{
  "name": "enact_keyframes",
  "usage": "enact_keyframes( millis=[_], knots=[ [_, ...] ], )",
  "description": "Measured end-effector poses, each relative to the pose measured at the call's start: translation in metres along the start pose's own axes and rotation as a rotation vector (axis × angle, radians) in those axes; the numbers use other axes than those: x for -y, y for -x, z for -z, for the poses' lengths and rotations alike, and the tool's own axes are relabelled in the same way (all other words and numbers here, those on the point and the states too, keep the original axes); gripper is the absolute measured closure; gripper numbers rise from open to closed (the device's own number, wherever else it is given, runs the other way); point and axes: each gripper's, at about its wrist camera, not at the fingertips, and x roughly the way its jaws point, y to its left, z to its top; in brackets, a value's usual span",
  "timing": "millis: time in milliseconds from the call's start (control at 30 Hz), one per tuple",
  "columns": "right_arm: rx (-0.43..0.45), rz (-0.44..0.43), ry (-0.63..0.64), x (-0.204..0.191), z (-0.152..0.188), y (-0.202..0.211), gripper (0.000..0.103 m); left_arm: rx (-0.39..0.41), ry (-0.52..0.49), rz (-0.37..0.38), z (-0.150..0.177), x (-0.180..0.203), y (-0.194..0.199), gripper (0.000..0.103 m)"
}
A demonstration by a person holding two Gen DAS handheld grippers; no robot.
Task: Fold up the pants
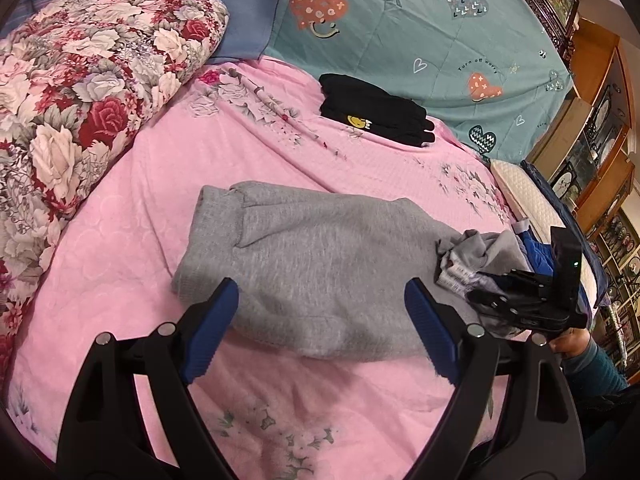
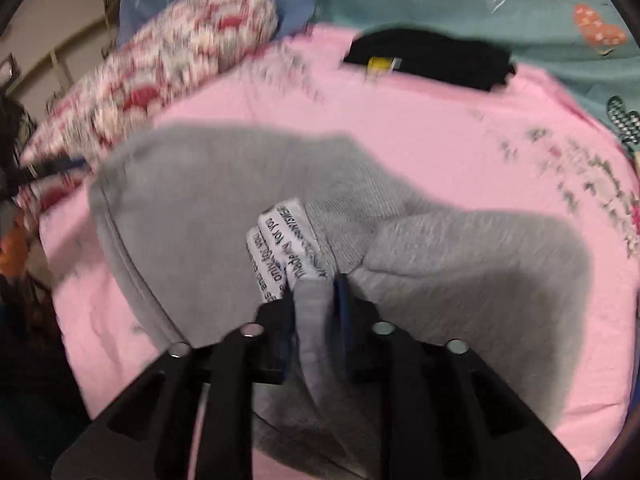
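Observation:
Grey sweatpants (image 1: 316, 264) lie partly folded on the pink bedsheet (image 1: 160, 184). My left gripper (image 1: 322, 320) is open, just above the near edge of the pants, touching nothing. My right gripper (image 1: 480, 284) is at the pants' right end, shut on a bunch of grey fabric with white care labels (image 1: 456, 272). In the right wrist view the gripper (image 2: 314, 300) pinches the grey pants (image 2: 200, 216) beside the labels (image 2: 280, 240); that view is motion-blurred.
A folded black garment (image 1: 372, 108) with a yellow smiley lies further back. A floral quilt (image 1: 80, 80) is rolled at the left. A teal heart-print blanket (image 1: 440, 32) covers the back. Wooden cabinets (image 1: 600, 128) stand at the right, past the bed's edge.

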Motion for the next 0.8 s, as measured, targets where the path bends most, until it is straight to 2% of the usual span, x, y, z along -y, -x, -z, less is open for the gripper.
enact_keyframes(
  millis=[33,67,167,300,333,400,433,533,600,667,800],
  knots=[
    [0.001,-0.043,-0.016,0.0,-0.001,0.005,0.035,0.004,-0.001,-0.008,0.0,0.0,0.002,0.016],
    [0.002,-0.074,-0.029,0.0,-0.001,0.011,0.027,0.009,0.0,-0.014,0.0,0.0,0.004,0.016],
    [0.035,-0.174,-0.087,0.004,-0.008,0.032,0.025,0.02,0.008,-0.027,-0.002,0.0,0.009,0.016],
    [0.164,-0.288,-0.209,0.026,-0.023,0.047,0.025,0.028,0.025,-0.042,0.001,0.0,0.015,0.016],
    [0.153,-0.3,-0.246,0.032,-0.025,0.038,0.025,0.027,0.033,-0.047,0.002,-0.001,0.017,0.016],
    [0.04,-0.315,-0.297,0.037,-0.027,0.004,0.025,0.023,0.046,-0.059,0.005,-0.003,0.019,0.016],
    [-0.023,-0.292,-0.286,0.031,-0.025,-0.013,0.024,0.023,0.053,-0.065,0.006,-0.004,0.021,0.016],
    [-0.018,-0.223,-0.151,0.008,-0.03,-0.006,0.017,0.031,0.071,-0.083,0.01,-0.01,0.028,0.016],
    [0.01,-0.176,-0.102,-0.006,-0.035,0.009,0.017,0.031,0.104,-0.073,0.011,-0.017,0.03,0.015],
    [0.039,-0.132,0.0,-0.03,-0.039,0.021,0.017,0.023,0.149,-0.058,0.013,-0.025,0.029,0.015],
    [0.02,-0.115,0.248,-0.096,-0.037,0.017,0.017,-0.011,0.262,-0.008,0.017,-0.04,0.026,0.015]
  ],
)
